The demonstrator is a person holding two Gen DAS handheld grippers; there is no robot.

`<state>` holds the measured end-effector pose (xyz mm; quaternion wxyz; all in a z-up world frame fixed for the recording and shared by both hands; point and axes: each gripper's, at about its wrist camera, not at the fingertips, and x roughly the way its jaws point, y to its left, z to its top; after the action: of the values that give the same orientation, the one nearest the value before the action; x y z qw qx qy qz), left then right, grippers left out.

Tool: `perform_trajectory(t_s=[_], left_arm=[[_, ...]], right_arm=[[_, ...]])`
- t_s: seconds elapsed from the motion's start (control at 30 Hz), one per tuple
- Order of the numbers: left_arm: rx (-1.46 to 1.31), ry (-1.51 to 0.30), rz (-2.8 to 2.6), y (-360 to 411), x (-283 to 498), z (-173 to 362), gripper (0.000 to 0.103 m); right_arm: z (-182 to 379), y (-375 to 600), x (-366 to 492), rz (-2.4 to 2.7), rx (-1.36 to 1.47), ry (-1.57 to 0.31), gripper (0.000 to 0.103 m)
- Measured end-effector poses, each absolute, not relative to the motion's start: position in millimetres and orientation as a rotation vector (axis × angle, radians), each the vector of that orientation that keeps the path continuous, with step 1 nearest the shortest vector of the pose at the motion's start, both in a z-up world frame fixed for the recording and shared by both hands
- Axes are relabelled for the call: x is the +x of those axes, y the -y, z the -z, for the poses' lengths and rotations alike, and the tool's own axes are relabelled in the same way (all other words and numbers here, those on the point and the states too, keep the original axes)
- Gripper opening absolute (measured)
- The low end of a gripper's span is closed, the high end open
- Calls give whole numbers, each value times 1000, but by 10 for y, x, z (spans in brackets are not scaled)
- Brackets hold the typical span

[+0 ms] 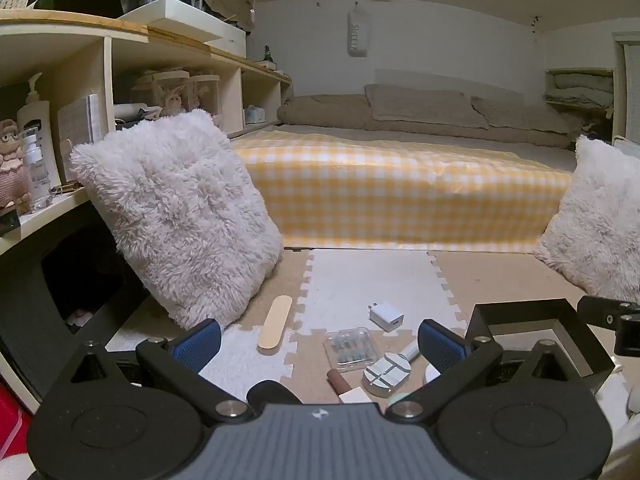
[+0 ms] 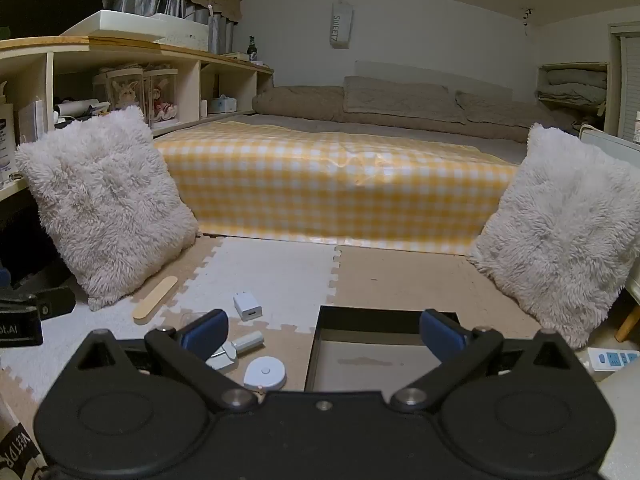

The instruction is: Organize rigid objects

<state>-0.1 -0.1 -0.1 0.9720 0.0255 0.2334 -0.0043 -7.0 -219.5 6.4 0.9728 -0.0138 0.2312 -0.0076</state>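
My left gripper and right gripper both spread wide, holding nothing. Between my left fingers lie a clear case and white charger; the black tray sits between my right fingers.

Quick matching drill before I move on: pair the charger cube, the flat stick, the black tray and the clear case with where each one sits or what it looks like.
1 charger cube
2 flat stick
3 black tray
4 clear case

a holds nothing yet
b on the white floor tile
c beside the left fluffy pillow
d small parts packed inside

Pairs: 1-b, 2-c, 3-a, 4-d
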Motion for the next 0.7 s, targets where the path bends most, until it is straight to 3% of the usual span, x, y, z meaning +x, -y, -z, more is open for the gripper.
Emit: perform_trajectory(t_s=[0.7], left_arm=[[53, -476, 9, 2, 0, 1, 103]], right_arm=[[-71, 2200, -69, 14, -27, -467, 103]])
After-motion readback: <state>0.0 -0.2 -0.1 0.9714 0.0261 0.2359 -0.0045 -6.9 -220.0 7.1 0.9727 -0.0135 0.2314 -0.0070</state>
